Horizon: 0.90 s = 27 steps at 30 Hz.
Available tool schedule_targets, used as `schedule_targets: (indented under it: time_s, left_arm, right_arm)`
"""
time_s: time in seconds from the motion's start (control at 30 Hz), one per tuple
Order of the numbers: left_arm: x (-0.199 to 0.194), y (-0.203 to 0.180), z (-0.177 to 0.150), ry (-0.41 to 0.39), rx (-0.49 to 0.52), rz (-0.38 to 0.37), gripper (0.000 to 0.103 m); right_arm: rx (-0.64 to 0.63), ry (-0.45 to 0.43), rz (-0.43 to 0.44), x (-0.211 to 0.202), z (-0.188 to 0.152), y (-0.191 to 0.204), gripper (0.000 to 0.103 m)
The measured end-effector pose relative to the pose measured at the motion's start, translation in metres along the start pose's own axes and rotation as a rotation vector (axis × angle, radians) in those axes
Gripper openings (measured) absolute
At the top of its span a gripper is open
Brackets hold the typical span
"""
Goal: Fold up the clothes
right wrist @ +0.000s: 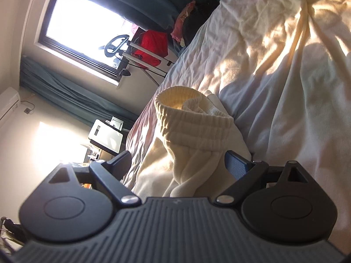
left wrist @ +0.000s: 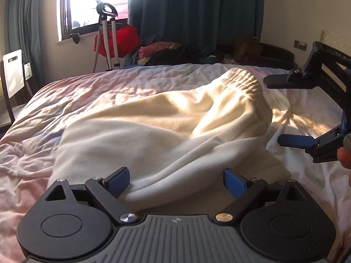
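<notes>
Left gripper (left wrist: 176,182) is standing wide over the near edge of the cream garment (left wrist: 166,127), which is lying bunched on the bed (left wrist: 43,100). We are holding the right gripper (right wrist: 177,164) wide at the ribbed waistband (right wrist: 193,118) (nothing pinched). We are risking catching the bedsheet underneath. Open bed is lying all around.

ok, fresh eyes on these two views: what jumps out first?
The cream garment heaped in the middle of the rumpled bed, its ribbed waistband puffed up at the far right. Next, both grippers standing open around it: the left gripper at the near fold, the right gripper beside the waistband. Behind, a bright window with a red bag under it.
</notes>
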<state>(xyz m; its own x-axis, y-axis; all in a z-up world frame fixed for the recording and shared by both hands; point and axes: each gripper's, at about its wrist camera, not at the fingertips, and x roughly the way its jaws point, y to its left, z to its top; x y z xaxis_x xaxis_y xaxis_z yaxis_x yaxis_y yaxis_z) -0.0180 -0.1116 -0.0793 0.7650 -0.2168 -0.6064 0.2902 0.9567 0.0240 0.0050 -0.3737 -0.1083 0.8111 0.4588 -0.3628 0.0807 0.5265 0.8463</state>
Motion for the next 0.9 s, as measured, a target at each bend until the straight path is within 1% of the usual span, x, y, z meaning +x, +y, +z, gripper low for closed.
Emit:
schedule_targets:
  time_s: [0.1,0.17,0.23,0.3,0.43,0.5,0.57,0.6,0.63,0.67,0.7,0.73,0.8,0.83,0.9]
  left_arm:
    - [-0.014,0.016,-0.005,-0.018,0.008,0.032,0.094]
    - [-0.023,0.023,-0.009,-0.04,-0.01,0.057,0.095]
    - [-0.025,0.032,-0.012,-0.052,-0.042,0.069,0.096]
    - [-0.025,0.04,-0.013,-0.062,-0.07,0.066,0.096]
    - [-0.023,0.05,-0.016,-0.08,-0.068,0.053,0.096]
    - [-0.022,0.054,-0.017,-0.088,-0.066,0.044,0.096]
    - [-0.023,0.058,-0.016,-0.09,-0.073,0.029,0.096]
    - [-0.024,0.061,-0.016,-0.091,-0.078,0.02,0.096]
    - [-0.025,0.063,-0.015,-0.092,-0.083,0.012,0.096]
    - [-0.022,0.066,-0.015,-0.096,-0.091,0.004,0.096]
    - [-0.018,0.069,-0.015,-0.098,-0.098,0.001,0.096]
    - [-0.016,0.072,-0.016,-0.098,-0.107,-0.001,0.096]
    - [-0.015,0.077,-0.015,-0.094,-0.124,-0.006,0.096]
    - [-0.015,0.079,-0.015,-0.095,-0.134,-0.008,0.096]
    - [-0.016,0.083,-0.015,-0.101,-0.156,-0.012,0.097]
  right_arm:
    - [-0.026,-0.009,-0.043,0.007,-0.001,0.005,0.093]
    - [-0.044,-0.013,-0.076,0.016,0.0,0.008,0.093]
    - [-0.06,0.002,-0.104,0.028,-0.002,0.012,0.093]
    - [-0.078,0.0,-0.142,0.038,-0.004,0.015,0.093]
    - [-0.115,-0.035,-0.228,0.05,-0.004,0.018,0.093]
    - [-0.091,-0.046,-0.244,0.058,0.0,0.014,0.093]
    - [-0.084,-0.057,-0.239,0.068,0.002,0.012,0.092]
    - [-0.102,-0.068,-0.246,0.072,0.002,0.012,0.086]
    - [-0.123,-0.082,-0.27,0.075,0.001,0.014,0.075]
    - [-0.146,-0.095,-0.285,0.077,0.001,0.016,0.072]
    - [-0.167,-0.109,-0.297,0.078,0.0,0.018,0.065]
    - [-0.179,-0.125,-0.283,0.074,0.0,0.022,0.055]
    - [-0.201,-0.157,-0.252,0.066,0.0,0.03,0.044]
    - [-0.206,-0.179,-0.217,0.059,0.0,0.035,0.041]
    - [-0.221,-0.233,-0.147,0.044,0.001,0.048,0.039]
